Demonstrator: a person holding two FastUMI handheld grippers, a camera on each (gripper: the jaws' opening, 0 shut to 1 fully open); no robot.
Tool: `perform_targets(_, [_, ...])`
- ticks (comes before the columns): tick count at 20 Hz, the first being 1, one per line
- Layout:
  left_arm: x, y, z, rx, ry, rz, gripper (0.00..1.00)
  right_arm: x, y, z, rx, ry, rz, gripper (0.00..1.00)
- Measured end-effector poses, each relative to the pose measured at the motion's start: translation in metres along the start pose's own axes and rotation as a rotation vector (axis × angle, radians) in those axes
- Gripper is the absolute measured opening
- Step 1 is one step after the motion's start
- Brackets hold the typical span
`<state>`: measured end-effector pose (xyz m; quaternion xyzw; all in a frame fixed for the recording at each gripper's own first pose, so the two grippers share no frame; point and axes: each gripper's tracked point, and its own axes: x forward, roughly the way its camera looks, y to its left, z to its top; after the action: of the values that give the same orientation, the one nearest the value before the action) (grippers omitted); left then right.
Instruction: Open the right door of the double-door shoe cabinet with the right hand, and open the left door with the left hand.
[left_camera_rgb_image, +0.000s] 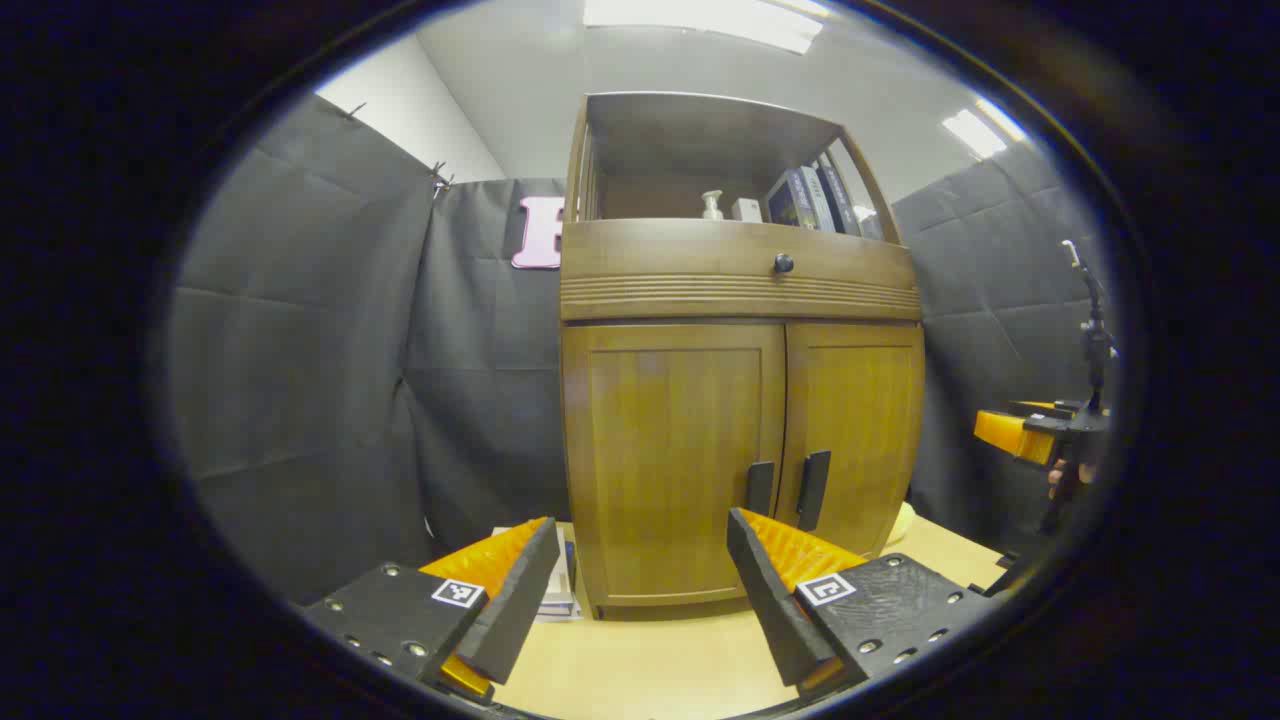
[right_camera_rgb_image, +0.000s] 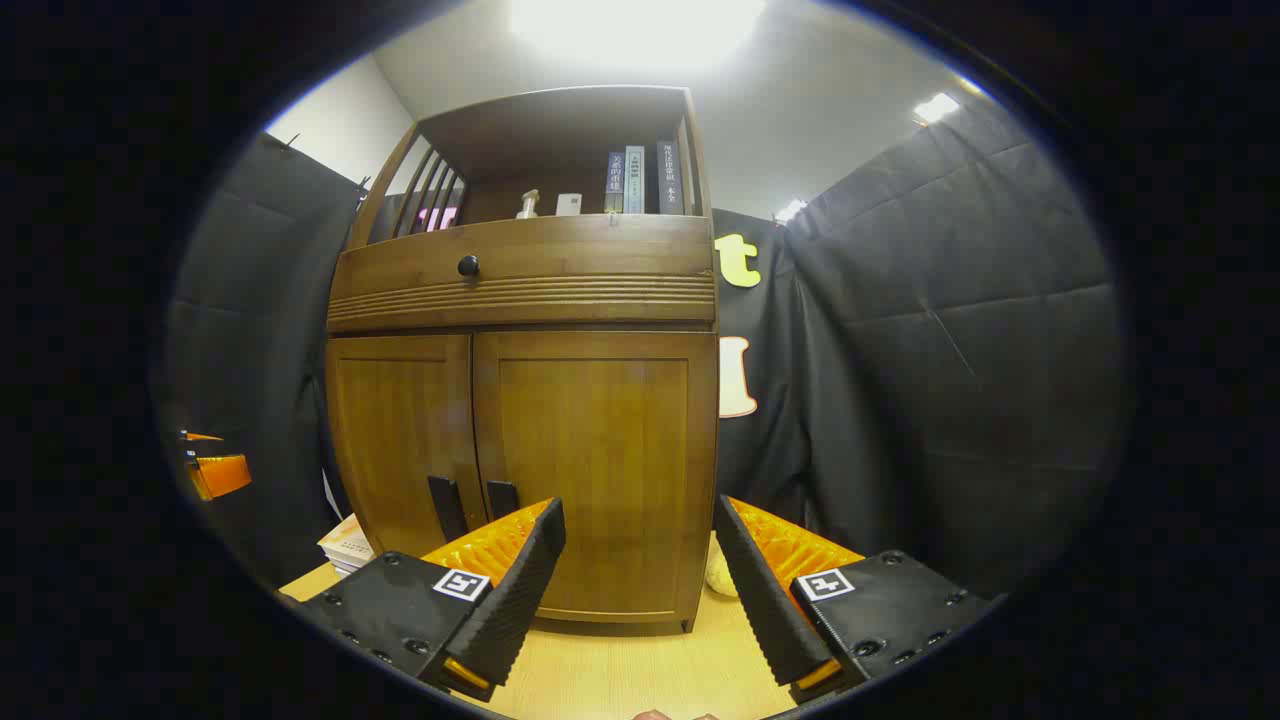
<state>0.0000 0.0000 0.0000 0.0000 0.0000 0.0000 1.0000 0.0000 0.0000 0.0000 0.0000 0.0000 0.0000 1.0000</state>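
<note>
The pale wooden surface (left_camera_rgb_image: 640, 660) carries the shoe cabinet (left_camera_rgb_image: 740, 420), a stack of books (right_camera_rgb_image: 347, 545) beside it, and perhaps a cream-coloured object (right_camera_rgb_image: 720, 578).

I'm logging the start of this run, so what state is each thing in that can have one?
Left door: closed.
Right door: closed.
Drawer: closed.
Left claw: open, holding nothing, short of the cabinet.
Right claw: open, holding nothing, short of the cabinet.
Books on the top shelf: standing upright.
</note>
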Motion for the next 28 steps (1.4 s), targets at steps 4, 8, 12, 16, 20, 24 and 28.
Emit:
perform_targets(4, [-0.004,0.004,-0.007,-0.055,-0.009,0.008,0.98,-0.004,0.002,0.000,0.000,0.003,-0.005,0.95])
perform_targets(8, [-0.003,0.008,-0.007,-0.071,-0.010,0.012,0.98,-0.010,0.000,-0.001,0.000,0.008,-0.015,0.95])
perform_targets(12, [-0.009,0.007,-0.004,-0.049,-0.024,0.019,0.98,-0.007,0.003,-0.004,0.011,0.031,-0.015,0.96])
perform_targets(16, [-0.017,0.014,-0.004,-0.047,-0.029,0.040,0.98,-0.003,0.015,-0.001,0.026,0.034,0.012,0.96])
perform_targets(20, [-0.030,0.023,-0.008,-0.021,-0.031,0.065,0.98,0.004,0.028,0.000,0.016,0.035,0.040,0.94])
perform_targets(24, [-0.039,0.033,-0.021,-0.019,-0.002,0.097,0.98,0.016,0.046,-0.001,0.010,0.039,0.073,0.94])
perform_targets(28, [-0.050,0.043,-0.032,-0.037,0.025,0.140,0.98,0.033,0.068,-0.003,0.034,0.053,0.122,0.94])
